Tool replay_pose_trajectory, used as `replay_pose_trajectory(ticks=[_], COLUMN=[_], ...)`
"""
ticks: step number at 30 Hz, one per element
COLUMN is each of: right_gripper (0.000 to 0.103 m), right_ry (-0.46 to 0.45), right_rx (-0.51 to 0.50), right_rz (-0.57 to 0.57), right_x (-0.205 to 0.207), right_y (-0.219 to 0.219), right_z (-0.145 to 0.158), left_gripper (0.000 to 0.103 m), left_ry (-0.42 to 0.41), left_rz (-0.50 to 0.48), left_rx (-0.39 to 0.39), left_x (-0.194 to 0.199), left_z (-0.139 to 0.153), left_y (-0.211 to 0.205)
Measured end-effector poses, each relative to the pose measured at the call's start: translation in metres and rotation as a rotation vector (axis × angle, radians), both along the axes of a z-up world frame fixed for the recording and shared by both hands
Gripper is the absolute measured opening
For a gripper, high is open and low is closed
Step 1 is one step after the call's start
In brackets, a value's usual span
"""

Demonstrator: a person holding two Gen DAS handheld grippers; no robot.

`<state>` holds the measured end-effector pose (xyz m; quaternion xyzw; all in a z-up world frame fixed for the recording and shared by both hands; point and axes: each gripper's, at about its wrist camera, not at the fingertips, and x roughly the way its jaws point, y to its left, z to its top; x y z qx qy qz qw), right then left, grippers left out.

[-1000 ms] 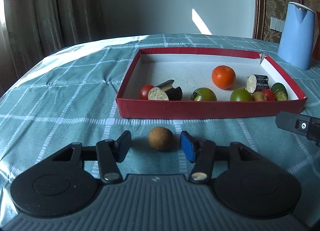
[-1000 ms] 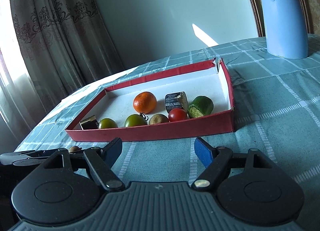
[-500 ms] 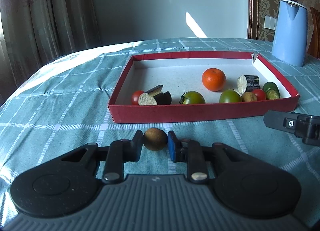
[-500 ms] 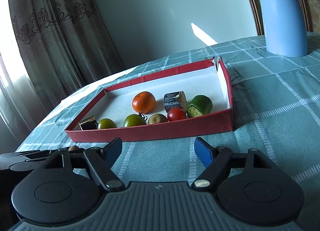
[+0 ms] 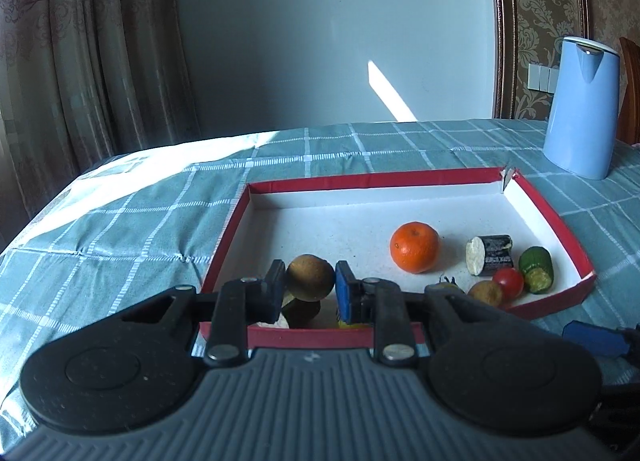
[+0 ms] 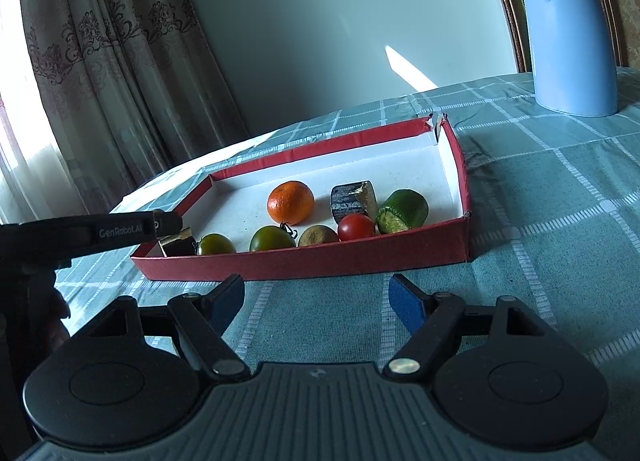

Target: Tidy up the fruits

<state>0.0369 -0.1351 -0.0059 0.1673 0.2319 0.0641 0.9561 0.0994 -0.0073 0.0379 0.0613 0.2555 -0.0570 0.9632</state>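
Observation:
My left gripper (image 5: 310, 289) is shut on a small round brown fruit (image 5: 310, 277) and holds it in the air over the near wall of the red tray (image 5: 328, 182). Inside the tray lie an orange (image 5: 414, 247), an eggplant piece (image 5: 489, 260), a red cherry tomato (image 5: 508, 282), a cucumber piece (image 5: 537, 269) and another brown fruit (image 5: 486, 293). My right gripper (image 6: 316, 301) stands open over the cloth just in front of the tray (image 6: 304, 264), nothing between its fingers. From the right wrist view the left gripper's arm (image 6: 100, 231) reaches in at the left.
A tall blue kettle (image 5: 582, 107) stands on the checked teal tablecloth (image 5: 120, 229) behind the tray's right corner. Curtains hang at the left and a pale wall closes the back. In the right wrist view two green tomatoes (image 6: 272, 239) lie along the tray's near wall.
The left gripper closed on the brown fruit that lay on the cloth, then lifted it up and forward over the tray's near wall. The right gripper kept still.

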Motion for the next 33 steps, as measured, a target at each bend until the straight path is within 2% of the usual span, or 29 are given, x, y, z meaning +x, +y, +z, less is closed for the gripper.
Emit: replay_pose_trajectory(ticks=[8, 10, 12, 14, 17, 20, 23, 27, 33], right_gripper=[0.079, 0.079, 0.081, 0.083, 0.083, 0.083, 0.083, 0.083, 0.083], right_ry=[0.018, 0.023, 0.024, 0.021, 0.008, -0.033, -0.063, -0.066, -0.049], right_rx=[-0.004, -0.004, -0.005, -0.008, -0.007, -0.005, -0.03, -0.065, -0.096], right_rz=[0.001, -0.005, -0.01, -0.014, -0.023, -0.045, -0.065, -0.098, -0.162], right_x=[0.002, 0.002, 0.002, 0.001, -0.001, -0.006, -0.008, -0.009, -0.007], right_y=[0.001, 0.0, 0.0, 0.0, -0.001, -0.003, -0.002, 0.002, 0.008], right_z=[-0.001, -0.001, -0.001, -0.001, 0.0, 0.002, 0.005, 0.007, 0.008], left_gripper=[0.026, 0.039, 0.064, 0.078, 0.08, 0.093, 0.102, 0.103, 0.103], left_ry=[0.033, 0.027, 0.02, 0.017, 0.005, -0.013, -0.03, -0.044, -0.004], left_rz=[0.02, 0.031, 0.045, 0.05, 0.035, 0.034, 0.03, 0.039, 0.042], left_rx=[-0.015, -0.008, -0.005, -0.007, 0.0, -0.004, 0.004, 0.018, -0.044], left_x=[0.03, 0.032, 0.033, 0.032, 0.025, 0.01, -0.006, -0.032, -0.054], left_z=[-0.012, -0.013, -0.015, -0.015, -0.012, -0.008, -0.005, -0.003, -0.003], left_y=[-0.006, -0.006, -0.005, -0.004, -0.005, -0.003, -0.001, 0.005, 0.023])
